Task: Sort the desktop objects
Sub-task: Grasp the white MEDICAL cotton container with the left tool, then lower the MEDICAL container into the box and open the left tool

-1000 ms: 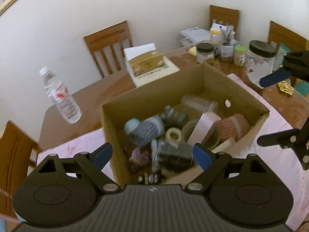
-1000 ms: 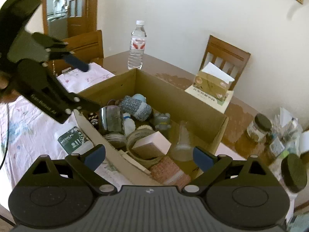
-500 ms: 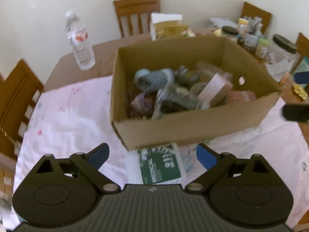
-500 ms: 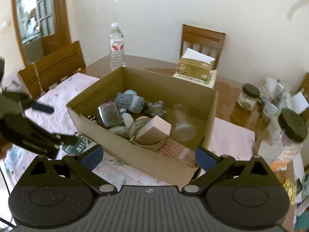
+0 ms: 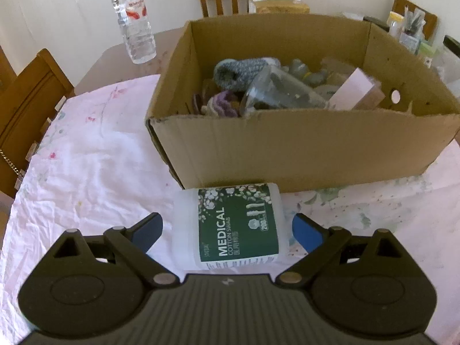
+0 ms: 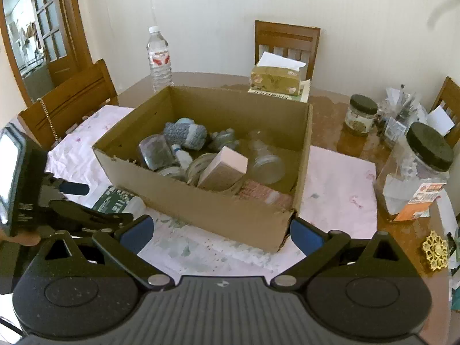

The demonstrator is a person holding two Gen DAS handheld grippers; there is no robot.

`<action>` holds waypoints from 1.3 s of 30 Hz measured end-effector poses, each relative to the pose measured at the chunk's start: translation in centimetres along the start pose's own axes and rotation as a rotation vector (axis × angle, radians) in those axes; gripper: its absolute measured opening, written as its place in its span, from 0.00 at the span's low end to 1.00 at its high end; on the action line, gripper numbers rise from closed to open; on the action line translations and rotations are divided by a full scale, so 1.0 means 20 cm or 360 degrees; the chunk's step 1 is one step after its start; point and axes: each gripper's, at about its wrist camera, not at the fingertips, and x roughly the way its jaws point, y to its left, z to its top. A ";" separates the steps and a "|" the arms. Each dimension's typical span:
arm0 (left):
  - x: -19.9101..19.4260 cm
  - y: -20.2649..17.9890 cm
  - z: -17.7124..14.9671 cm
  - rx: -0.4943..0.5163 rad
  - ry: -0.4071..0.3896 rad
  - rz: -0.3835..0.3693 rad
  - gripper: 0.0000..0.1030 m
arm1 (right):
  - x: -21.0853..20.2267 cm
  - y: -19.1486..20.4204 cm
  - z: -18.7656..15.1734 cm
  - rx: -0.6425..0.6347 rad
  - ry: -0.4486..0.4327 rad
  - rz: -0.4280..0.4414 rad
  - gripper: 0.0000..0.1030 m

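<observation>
Pink floral cloth (image 5: 86, 149) covers brown table (image 6: 325, 115); cream wall (image 6: 345, 28)

This is a home dining room: a brown wooden table (image 6: 325, 115) half covered by a pale floral cloth (image 5: 95, 155), with slatted wooden chairs (image 6: 287, 43) drawn up around it. A glazed wooden door (image 6: 54, 40) stands at the left, and household clutter (a tissue box (image 6: 276, 79), lidded jars (image 6: 360, 115), a water bottle (image 6: 159, 57)) sits along the table's far side.

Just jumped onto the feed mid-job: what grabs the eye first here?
The open cardboard box crammed with jars and knitted items, mid-table on the pink cloth. Right before it lies a cotton swab tub with a green label, between the left gripper's open jaws, untouched. A water bottle stands behind.
</observation>
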 end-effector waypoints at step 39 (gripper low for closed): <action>-0.20 0.01 0.07 0.0002 -0.0115 -0.0108 0.81 | 0.06 0.06 -0.03 -0.0042 0.0094 0.0059 1.00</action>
